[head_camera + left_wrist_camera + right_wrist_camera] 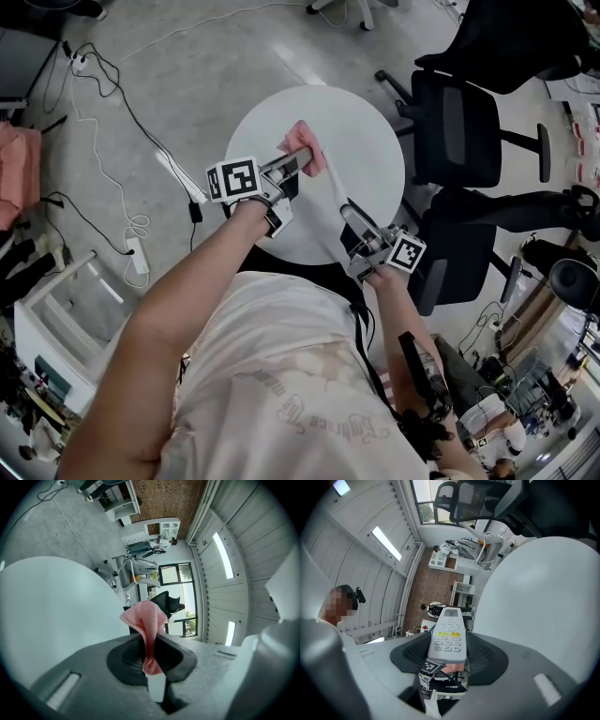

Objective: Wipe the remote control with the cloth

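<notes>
A pink cloth (304,146) hangs bunched over the round white table (366,141), and my left gripper (296,163) is shut on it. In the left gripper view the cloth (146,618) stands up from between the pads of the left gripper (151,657), with the table (51,602) to the left. My right gripper (356,225) is shut on the lower end of a white remote control (336,192), which points toward the cloth. In the right gripper view the remote (449,634) lies button side up in the right gripper (449,658). Cloth and remote are close together; I cannot tell whether they touch.
Black office chairs (459,131) stand right of the table. Cables and a power strip (139,255) lie on the floor to the left, near a white shelf unit (47,309). The table (543,588) bears nothing else that I can see.
</notes>
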